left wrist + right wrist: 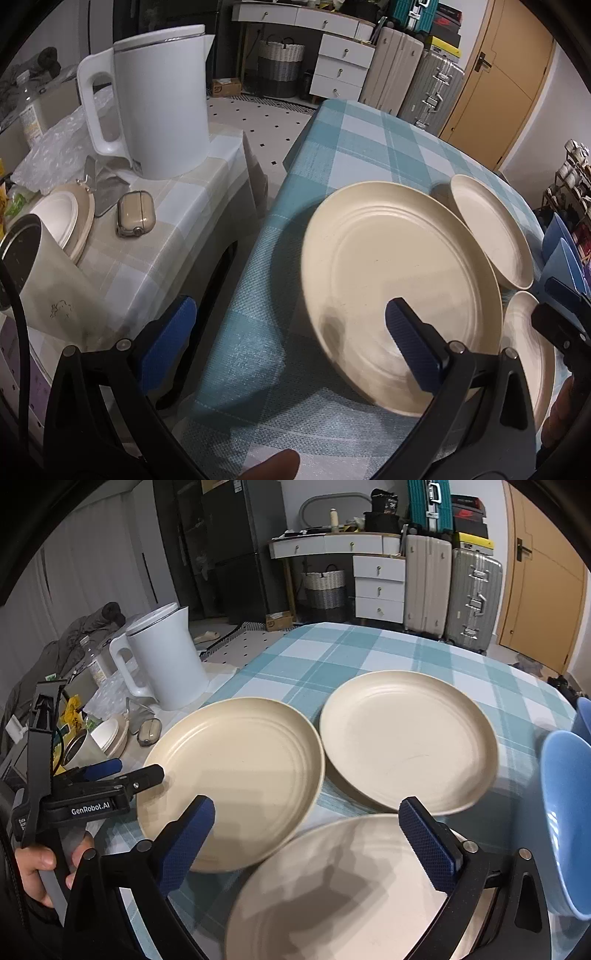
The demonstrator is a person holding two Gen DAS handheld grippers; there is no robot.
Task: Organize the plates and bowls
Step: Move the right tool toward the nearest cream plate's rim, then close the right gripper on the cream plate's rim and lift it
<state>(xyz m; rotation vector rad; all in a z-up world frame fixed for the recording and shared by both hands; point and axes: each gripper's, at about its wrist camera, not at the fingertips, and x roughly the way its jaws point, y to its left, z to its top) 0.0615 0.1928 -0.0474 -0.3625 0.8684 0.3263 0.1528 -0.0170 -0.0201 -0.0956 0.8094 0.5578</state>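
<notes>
Three cream plates lie on the blue checked tablecloth (369, 646): a left plate (236, 786), a far plate (406, 738) and a near plate (332, 893). Two blue bowls (569, 812) sit nested at the right edge. My right gripper (308, 843) hovers open over the near plate's far rim, its pads touching nothing. My left gripper (291, 339) is open too, its right finger (413, 343) above the left plate (399, 288) and its left finger past the table's edge. In the right wrist view the left gripper (138, 770) sits by that plate's left rim, held by a hand (44, 864).
A lower side table (177, 206) to the left carries a white kettle (159, 103), an earbud case (136, 218), a cup (48, 273) and a small lidded dish (70, 218). A gap separates the two tables. Suitcases (450, 594) and drawers (378, 587) stand behind.
</notes>
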